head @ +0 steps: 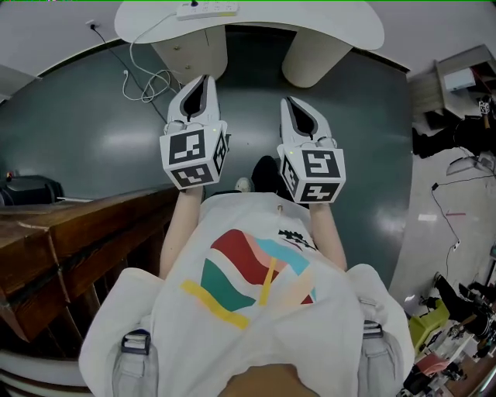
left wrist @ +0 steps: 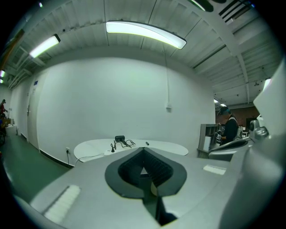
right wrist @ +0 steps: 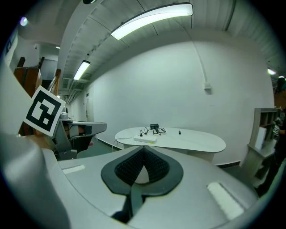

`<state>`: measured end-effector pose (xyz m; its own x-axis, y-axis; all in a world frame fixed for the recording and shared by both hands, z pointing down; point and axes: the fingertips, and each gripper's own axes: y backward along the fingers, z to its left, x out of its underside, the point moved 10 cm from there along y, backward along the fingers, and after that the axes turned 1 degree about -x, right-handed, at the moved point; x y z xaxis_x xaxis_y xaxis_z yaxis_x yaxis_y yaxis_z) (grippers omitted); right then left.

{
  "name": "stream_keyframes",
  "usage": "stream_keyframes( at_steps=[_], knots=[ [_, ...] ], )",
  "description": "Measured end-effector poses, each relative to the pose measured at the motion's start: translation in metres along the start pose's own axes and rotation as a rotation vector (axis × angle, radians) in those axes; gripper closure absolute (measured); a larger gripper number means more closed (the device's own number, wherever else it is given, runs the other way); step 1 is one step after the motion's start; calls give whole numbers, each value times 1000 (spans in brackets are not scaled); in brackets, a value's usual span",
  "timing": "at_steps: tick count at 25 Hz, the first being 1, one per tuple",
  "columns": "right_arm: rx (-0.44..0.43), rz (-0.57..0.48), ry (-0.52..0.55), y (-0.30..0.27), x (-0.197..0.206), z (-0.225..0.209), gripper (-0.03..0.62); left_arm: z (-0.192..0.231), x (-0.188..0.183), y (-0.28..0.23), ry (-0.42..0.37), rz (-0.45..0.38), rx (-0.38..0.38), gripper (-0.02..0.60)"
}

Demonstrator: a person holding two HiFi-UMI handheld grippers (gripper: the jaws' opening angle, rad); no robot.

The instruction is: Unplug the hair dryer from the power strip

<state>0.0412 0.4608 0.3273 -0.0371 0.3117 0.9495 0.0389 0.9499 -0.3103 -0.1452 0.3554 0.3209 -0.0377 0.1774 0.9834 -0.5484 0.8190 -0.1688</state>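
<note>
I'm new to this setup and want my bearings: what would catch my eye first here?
The left gripper and right gripper, each bearing a black-and-white marker cube, are held out shut and empty over the dark floor. Ahead stands a white oval table carrying the power strip and, farther back, the black hair dryer.

Our white T-shirt (head: pixel 232 333) bears red, teal and yellow waves; our left gripper (head: pixel 201 80) and right gripper (head: pixel 288 101) are white, with black-and-white marker cubes (head: pixel 194 157).
</note>
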Motion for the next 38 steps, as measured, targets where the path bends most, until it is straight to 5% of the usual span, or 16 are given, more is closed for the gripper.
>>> stream_keyframes(
  at_steps=[14,21,31,38],
  knots=[
    [-33,-17,7,-83,-16,-26,582,24,-4,-63,-30,-36,-32,583],
    [-67,2,-18,-162,-34,-64,582,34,-9,-140,-57,-13,-37,583],
    [-168,14,34,-293,-106,-122,582,62,-57,-267,-53,-22,-148,582],
    [-242,43,85,-375,-127,-123,582,107,-64,-334,-22,-30,-198,582]
  ],
)
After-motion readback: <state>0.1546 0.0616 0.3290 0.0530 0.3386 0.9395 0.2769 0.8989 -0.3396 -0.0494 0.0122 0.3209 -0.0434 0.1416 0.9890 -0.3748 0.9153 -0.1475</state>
